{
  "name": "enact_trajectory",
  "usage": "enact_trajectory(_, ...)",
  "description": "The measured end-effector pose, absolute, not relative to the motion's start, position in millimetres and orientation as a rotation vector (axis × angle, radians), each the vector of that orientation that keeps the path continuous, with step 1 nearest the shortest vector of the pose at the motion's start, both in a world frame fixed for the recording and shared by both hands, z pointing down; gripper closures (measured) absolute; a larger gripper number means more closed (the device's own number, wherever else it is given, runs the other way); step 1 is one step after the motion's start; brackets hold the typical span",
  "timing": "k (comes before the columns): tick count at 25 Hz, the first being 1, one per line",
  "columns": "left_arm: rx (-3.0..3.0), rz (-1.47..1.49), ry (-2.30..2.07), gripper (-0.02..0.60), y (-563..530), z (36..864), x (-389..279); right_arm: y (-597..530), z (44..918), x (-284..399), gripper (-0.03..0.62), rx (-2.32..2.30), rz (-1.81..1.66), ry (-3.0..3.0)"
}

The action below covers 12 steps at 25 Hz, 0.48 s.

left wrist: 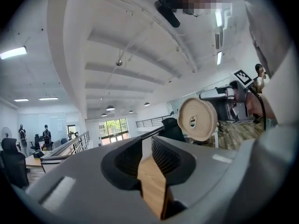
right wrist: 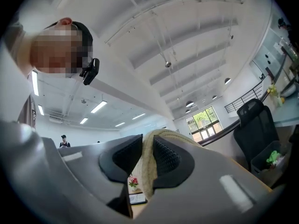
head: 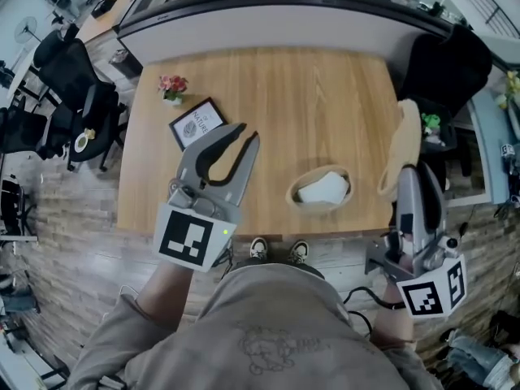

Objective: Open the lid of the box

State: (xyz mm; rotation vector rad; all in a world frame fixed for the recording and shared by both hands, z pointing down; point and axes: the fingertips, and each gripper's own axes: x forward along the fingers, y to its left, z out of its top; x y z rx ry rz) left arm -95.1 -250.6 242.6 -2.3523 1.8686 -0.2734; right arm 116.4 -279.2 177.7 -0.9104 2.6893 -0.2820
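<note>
One oval beige woven box (head: 320, 208) sits open on the wooden tabletop (head: 309, 96), with something white inside. Its one beige woven lid (head: 404, 136) stands on edge to the box's right, apart from it. The right gripper (head: 408, 171) has its two fingers (right wrist: 166, 160) pinching the lid's rim. The left gripper (head: 246, 134) has its two fingers (left wrist: 170, 158) slightly parted and empty. One pot of pink flowers (head: 172, 88) and one dark framed card (head: 197, 123) stand at the tabletop's left.

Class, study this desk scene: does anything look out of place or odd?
The woven beige lid is off its oval woven box. The right gripper holds it on edge in the air near the wooden table's right edge, and the box stands open. Nothing else stands out.
</note>
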Motion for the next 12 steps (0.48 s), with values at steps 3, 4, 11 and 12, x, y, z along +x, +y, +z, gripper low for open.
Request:
enact_trajectory(3,-2.341,-0.287,1.874,0.522,-243,241,-97,-274,176,119,0.513,-0.924,-0.271,2.692)
enact_trajectory(4,-2.339,-0.29,1.881,0.534,-241,241,-98,-274,178,120,0.513,-0.932,-0.279,2.694)
enact_trajectory(11,-2.364,-0.286,1.931,0.581,-234,252,-101,-274,196,118,0.513,-0.948,-0.346,2.736)
enact_trajectory(12,-2.372,-0.271,1.94,0.581,-234,252,-101,-275,199,118,0.514,-0.955,-0.353,2.737)
